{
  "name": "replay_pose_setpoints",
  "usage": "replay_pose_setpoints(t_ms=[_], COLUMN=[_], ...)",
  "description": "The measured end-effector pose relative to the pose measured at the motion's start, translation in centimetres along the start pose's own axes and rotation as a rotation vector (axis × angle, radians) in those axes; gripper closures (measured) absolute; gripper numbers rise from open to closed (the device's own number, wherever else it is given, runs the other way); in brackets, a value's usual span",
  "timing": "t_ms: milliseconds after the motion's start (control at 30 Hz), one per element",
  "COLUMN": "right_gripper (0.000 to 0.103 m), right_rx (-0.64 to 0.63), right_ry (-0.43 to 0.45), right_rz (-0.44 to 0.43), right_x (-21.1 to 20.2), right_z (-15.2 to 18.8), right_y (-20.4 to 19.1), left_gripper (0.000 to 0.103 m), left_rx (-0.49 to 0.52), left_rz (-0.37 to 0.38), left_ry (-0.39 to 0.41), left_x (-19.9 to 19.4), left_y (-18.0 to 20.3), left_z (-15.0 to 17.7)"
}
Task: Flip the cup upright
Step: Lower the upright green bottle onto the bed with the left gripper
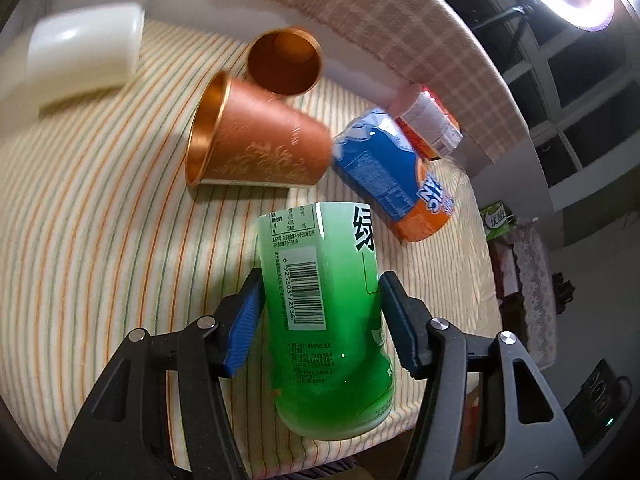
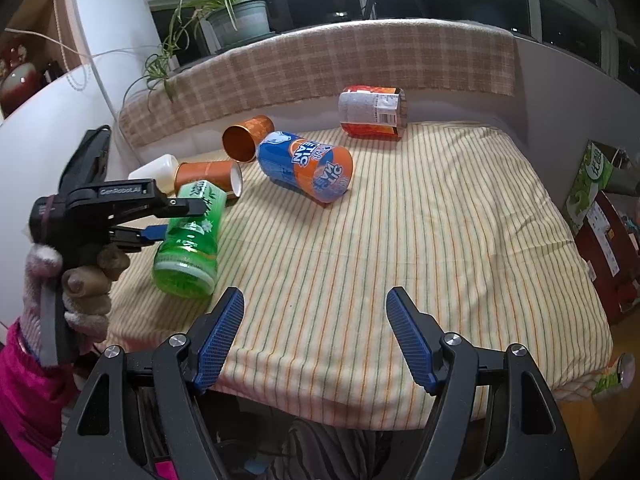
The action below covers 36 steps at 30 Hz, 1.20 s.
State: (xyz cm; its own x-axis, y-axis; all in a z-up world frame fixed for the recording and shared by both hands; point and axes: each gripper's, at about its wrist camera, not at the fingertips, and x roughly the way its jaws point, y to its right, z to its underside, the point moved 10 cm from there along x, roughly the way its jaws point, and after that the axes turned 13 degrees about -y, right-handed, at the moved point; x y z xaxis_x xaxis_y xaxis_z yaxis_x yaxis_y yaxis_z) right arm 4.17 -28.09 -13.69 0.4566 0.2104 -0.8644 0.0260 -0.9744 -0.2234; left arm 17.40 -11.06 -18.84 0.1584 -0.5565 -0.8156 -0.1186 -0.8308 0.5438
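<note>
My left gripper (image 1: 320, 300) is shut on a green cup (image 1: 324, 312) with a barcode label, held tilted just above the striped cloth near the table's front left. The right wrist view shows the green cup (image 2: 188, 236) gripped from the side by the left gripper (image 2: 176, 216), wider end toward me. My right gripper (image 2: 314, 312) is open and empty above the table's front edge, to the right of the green cup.
Several other cups lie on their sides on the striped tablecloth (image 2: 400, 240): two copper cups (image 1: 256, 136) (image 1: 286, 60), a blue-orange cup (image 2: 308, 170), a red-white cup (image 2: 372, 110) and a white cup (image 1: 84, 50). A plaid-covered ledge (image 2: 320, 64) runs behind.
</note>
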Motion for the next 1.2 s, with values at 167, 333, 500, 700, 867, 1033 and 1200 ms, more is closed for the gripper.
replay_pose_setpoints(t_ms=[167,333,500,700,867,1033,1200], right_gripper=[0.029,0.029,0.029,0.029,0.029,0.029,0.029], right_rx=[0.001,-0.007,-0.007,0.005,0.018,0.026,0.032], right_ry=[0.010,0.027,0.044,0.053,0.049,0.046,0.042], right_rz=[0.006,0.023,0.044,0.058,0.060,0.066,0.064], right_x=[-0.1,-0.3,-0.6,-0.6,-0.4,-0.5,-0.3], right_z=[-0.1,-0.2,-0.3,-0.3,-0.1,0.0,0.1], right_y=[0.0,-0.1,-0.1,0.2,0.5,0.9,1.1], left_gripper=[0.044,0.044,0.044,0.044,0.044,0.044,0.044], left_rx=[0.097,0.189,0.270,0.332,0.370,0.408,0.437], left_rz=[-0.074,-0.158,-0.244,-0.318,-0.344,-0.365,-0.369], left_ry=[0.070,0.150,0.228,0.299,0.340,0.362,0.355], left_x=[-1.3,-2.5,-3.0,-2.6,-2.0,-1.2,-0.4], left_y=[1.6,3.0,4.0,4.9,5.5,6.0,6.1], left_z=[0.4,0.6,0.2,-0.7,-1.6,-2.0,-1.6])
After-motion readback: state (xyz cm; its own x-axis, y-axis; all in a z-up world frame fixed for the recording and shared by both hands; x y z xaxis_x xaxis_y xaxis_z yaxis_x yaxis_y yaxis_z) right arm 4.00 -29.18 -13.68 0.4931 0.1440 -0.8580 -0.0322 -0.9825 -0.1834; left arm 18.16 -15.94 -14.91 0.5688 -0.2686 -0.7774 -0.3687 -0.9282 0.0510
